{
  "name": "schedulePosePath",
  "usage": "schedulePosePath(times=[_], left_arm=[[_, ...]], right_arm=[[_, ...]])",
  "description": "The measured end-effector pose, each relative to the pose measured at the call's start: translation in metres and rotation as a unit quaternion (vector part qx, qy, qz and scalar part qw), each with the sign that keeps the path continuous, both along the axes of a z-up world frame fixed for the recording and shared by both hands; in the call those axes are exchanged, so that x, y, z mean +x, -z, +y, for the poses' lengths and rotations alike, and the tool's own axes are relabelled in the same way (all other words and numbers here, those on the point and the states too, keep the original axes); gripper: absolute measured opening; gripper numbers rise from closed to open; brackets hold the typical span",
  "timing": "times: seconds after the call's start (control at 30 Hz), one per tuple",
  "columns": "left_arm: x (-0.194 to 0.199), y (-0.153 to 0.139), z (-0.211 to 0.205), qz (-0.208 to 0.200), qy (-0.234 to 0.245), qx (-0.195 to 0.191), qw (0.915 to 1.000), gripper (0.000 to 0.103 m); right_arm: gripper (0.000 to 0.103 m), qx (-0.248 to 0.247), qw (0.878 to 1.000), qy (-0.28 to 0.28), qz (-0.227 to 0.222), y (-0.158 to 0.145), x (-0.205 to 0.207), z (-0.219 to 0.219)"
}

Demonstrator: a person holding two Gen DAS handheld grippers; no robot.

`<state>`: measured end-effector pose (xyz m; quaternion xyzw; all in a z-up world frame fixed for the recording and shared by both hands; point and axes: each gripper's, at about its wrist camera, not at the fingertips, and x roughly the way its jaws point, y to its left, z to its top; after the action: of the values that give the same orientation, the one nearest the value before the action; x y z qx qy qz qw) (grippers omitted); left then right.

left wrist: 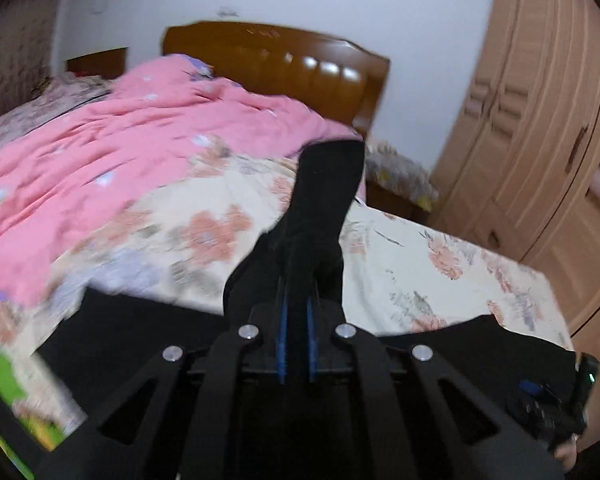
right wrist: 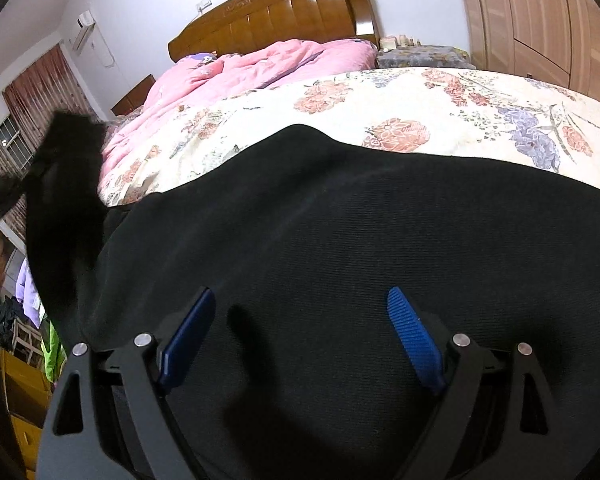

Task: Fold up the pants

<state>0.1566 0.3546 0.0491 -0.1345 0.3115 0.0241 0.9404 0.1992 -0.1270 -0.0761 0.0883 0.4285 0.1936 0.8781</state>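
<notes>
Black pants lie on the floral bed sheet. My left gripper is shut on a part of the pants and holds it raised above the bed; that lifted cloth also shows at the left of the right wrist view. The rest of the pants lies flat below it. My right gripper is open, its blue pads just above the flat black cloth, holding nothing. The right gripper also shows at the lower right of the left wrist view.
A pink quilt is bunched toward the wooden headboard. A tall wooden wardrobe stands to the right of the bed. A bedside table sits by the headboard. Furniture and clothes stand at the far left.
</notes>
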Motion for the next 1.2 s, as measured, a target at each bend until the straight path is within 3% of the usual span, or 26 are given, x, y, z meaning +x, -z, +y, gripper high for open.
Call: schedulePosePath(times=[0.1,0.2,0.27,0.3,0.37,0.43,0.5,0.57,0.67,0.77,0.8,0.83,0.93,1.0,1.13,1.2], left_arm=[[-0.041,0.034,0.042,0.027,-0.046,-0.013,0.9985,0.007],[-0.072,0.088,0.097,0.040,-0.099,-0.106,0.9887,0.008],[-0.088,0.121,0.124,0.044,-0.118,-0.144,0.9815,0.011],[-0.092,0.129,0.130,0.040,-0.110,-0.167,0.9790,0.015],[-0.102,0.147,0.144,0.015,-0.090,-0.240,0.9665,0.035],[-0.107,0.150,0.150,-0.002,-0.090,-0.255,0.9628,0.064],[-0.112,0.147,0.154,-0.026,-0.086,-0.266,0.9597,0.073],[-0.112,0.146,0.158,-0.040,-0.084,-0.285,0.9541,0.073],[-0.107,0.151,0.165,-0.045,-0.088,-0.302,0.9481,0.070],[-0.102,0.148,0.166,-0.031,-0.105,-0.283,0.9528,0.033],[-0.101,0.146,0.165,-0.020,-0.117,-0.267,0.9563,0.014],[-0.100,0.144,0.164,-0.017,-0.117,-0.258,0.9588,0.011],[-0.101,0.128,0.148,-0.018,-0.118,-0.198,0.9729,0.007],[-0.096,0.105,0.135,-0.041,-0.098,-0.179,0.9780,0.007],[-0.074,0.046,0.121,-0.109,-0.054,-0.174,0.9772,0.007],[-0.067,0.009,0.113,-0.161,-0.030,-0.166,0.9724,0.007]], right_arm=[[0.086,0.004,1.000,0.001,0.000,0.000,-0.001,-0.001],[0.086,0.000,1.000,0.002,-0.001,0.000,-0.001,0.000],[0.086,-0.004,1.000,0.003,-0.002,0.000,-0.002,0.001],[0.086,-0.009,1.000,0.003,-0.002,0.000,-0.002,0.002],[0.086,-0.015,1.000,0.004,-0.002,0.000,-0.001,0.004],[0.086,-0.021,1.000,0.004,-0.002,0.001,-0.001,0.006],[0.086,-0.025,1.000,0.004,-0.003,0.001,-0.001,0.006],[0.086,-0.026,1.000,0.005,-0.003,0.001,-0.001,0.007],[0.086,-0.025,1.000,0.005,-0.004,0.001,-0.001,0.007],[0.086,-0.024,1.000,0.004,-0.004,0.001,-0.001,0.007],[0.086,-0.024,1.000,0.005,-0.004,0.001,-0.001,0.007],[0.086,-0.023,1.000,0.005,-0.004,0.001,-0.002,0.007],[0.087,-0.021,1.000,0.005,-0.004,0.001,-0.002,0.007],[0.087,-0.019,1.000,0.004,-0.004,0.000,-0.002,0.006],[0.087,-0.019,1.000,0.005,-0.004,0.000,-0.002,0.006],[0.087,-0.018,1.000,0.005,-0.004,0.000,-0.002,0.006]])
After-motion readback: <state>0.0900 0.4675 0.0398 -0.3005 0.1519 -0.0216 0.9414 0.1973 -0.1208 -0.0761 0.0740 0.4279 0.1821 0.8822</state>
